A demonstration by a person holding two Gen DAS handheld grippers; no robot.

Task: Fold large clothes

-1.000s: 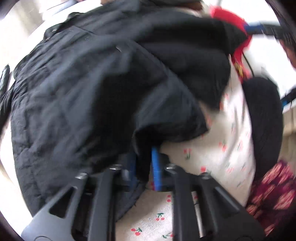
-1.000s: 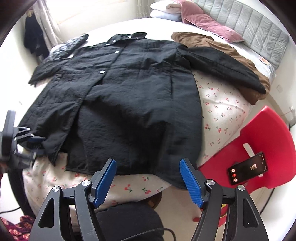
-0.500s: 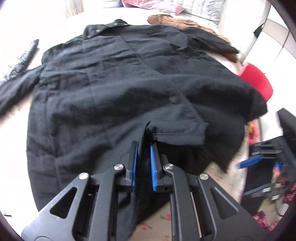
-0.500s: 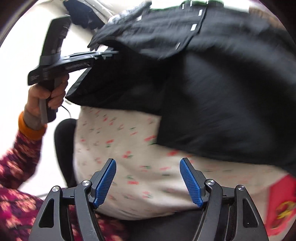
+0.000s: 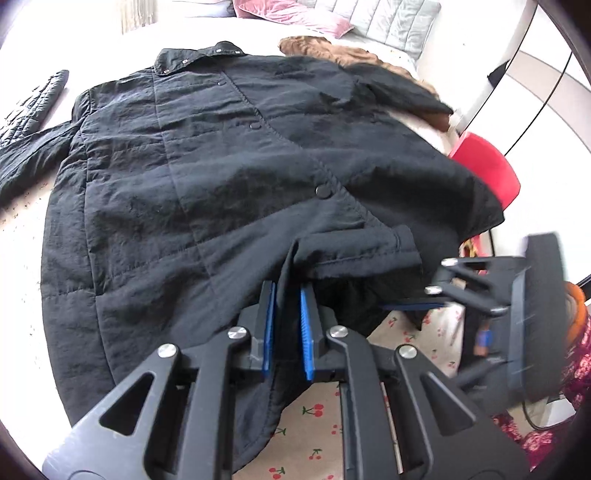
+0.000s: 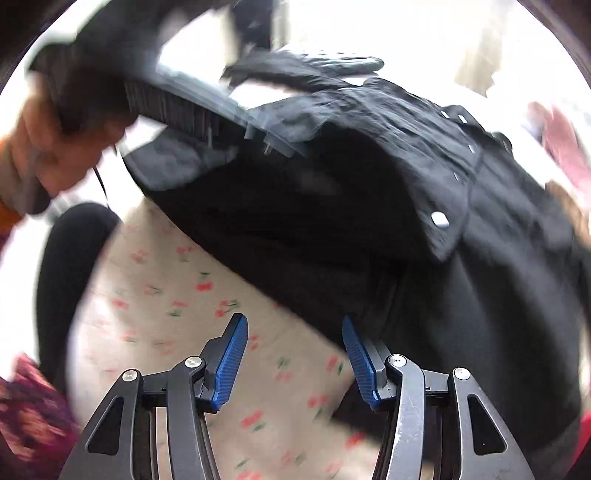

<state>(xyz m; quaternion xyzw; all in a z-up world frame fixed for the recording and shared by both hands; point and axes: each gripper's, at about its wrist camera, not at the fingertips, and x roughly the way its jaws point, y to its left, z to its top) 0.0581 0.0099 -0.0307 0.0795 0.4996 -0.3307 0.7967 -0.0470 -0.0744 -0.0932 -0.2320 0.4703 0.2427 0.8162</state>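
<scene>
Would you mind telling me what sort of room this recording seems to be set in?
Most likely a bedroom: the black coat lies spread on a bed with a cherry-print sheet, a pink pillow sits against a grey padded headboard, and a red chair stands beside it.

Looking like a home bedroom: a bed [image 5: 22, 206] lying under a cherry-print sheet [image 5: 314, 417], pink pillows [image 5: 291, 16] resting against a grey padded headboard [image 5: 388, 22], curtains [image 5: 136, 14] hanging by a bright window. Clothes spreading over the bed: a black coat [image 5: 207, 177], a brown garment [image 5: 332, 51], a quilted jacket [image 5: 33, 103]. Red chair [image 5: 487, 166] standing beside it.
</scene>
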